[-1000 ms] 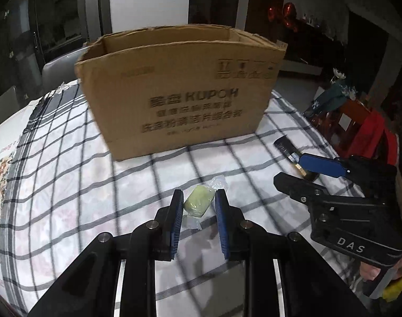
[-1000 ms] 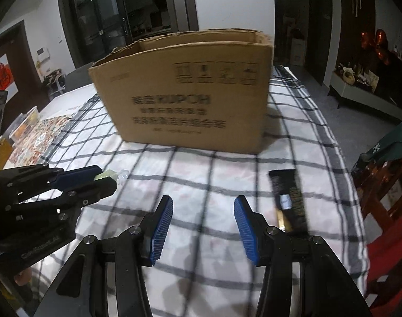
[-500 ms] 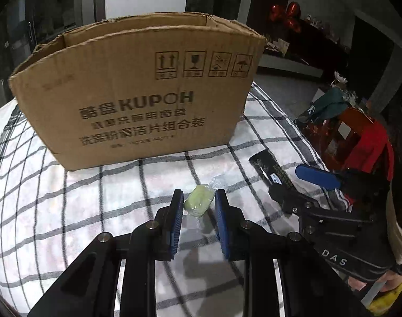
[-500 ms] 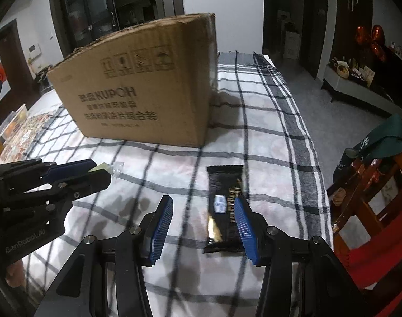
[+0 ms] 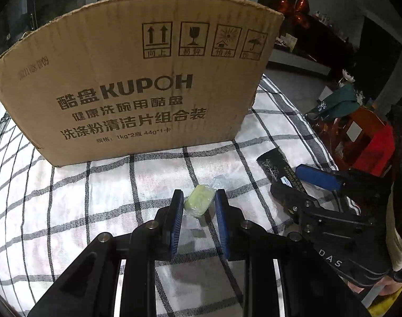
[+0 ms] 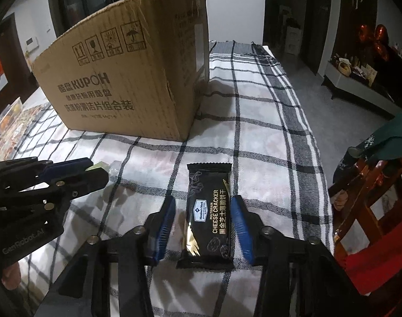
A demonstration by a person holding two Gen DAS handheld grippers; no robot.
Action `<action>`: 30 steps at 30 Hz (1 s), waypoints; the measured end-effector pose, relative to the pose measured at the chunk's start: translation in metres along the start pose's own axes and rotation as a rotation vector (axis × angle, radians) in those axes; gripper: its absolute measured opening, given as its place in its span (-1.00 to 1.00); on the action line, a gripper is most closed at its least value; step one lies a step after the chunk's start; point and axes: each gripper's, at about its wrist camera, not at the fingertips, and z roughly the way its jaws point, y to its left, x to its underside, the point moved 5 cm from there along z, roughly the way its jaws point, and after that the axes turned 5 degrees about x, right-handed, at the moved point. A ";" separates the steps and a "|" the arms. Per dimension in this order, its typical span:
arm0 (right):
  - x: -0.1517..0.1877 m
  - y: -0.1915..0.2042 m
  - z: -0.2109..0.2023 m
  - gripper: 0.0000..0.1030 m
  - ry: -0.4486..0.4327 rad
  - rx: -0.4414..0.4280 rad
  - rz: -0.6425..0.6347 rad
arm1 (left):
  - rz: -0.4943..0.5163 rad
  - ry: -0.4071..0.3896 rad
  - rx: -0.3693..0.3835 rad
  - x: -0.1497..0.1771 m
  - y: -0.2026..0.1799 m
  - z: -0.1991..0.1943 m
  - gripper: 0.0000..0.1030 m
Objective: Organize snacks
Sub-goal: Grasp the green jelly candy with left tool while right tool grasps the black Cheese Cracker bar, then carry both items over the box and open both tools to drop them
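Observation:
A small pale green candy point(image 5: 201, 201) in a clear wrapper sits pinched between the blue pads of my left gripper point(image 5: 198, 194), just above the checked cloth. The big brown cardboard box point(image 5: 137, 79) stands close behind it. A black cheese cracker pack point(image 6: 208, 185) lies flat on the cloth to the right of the box point(image 6: 127, 79). My right gripper point(image 6: 203, 202) straddles the pack. Its jaws are closing, with a gap left on each side of the pack. In the right wrist view the left gripper point(image 6: 99, 169) comes in from the left edge with the candy point(image 6: 100, 165).
A black-and-white checked cloth point(image 6: 253, 132) covers the table, whose right edge drops off near a red wooden chair point(image 6: 372, 198) with a green cloth point(image 6: 385, 140) on it. Colourful printed packets point(image 6: 10, 116) lie at the far left, beside the box.
Both grippers have moved forward and down toward the box. The right gripper has come over the cracker pack, which now lies between its jaws, and these have narrowed slightly. The left still holds the candy.

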 end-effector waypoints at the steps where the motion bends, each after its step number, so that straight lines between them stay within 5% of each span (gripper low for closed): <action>1: 0.000 0.000 0.001 -0.16 0.001 0.001 -0.002 | -0.002 0.002 0.000 0.000 0.000 0.001 -0.52; 8: 0.000 -0.002 0.001 -0.37 -0.002 0.016 0.021 | -0.003 0.003 -0.003 0.001 0.001 0.001 -0.52; 30: -0.021 0.035 -0.074 -0.37 -0.158 -0.045 0.082 | 0.029 -0.103 0.024 0.004 0.018 -0.076 -0.52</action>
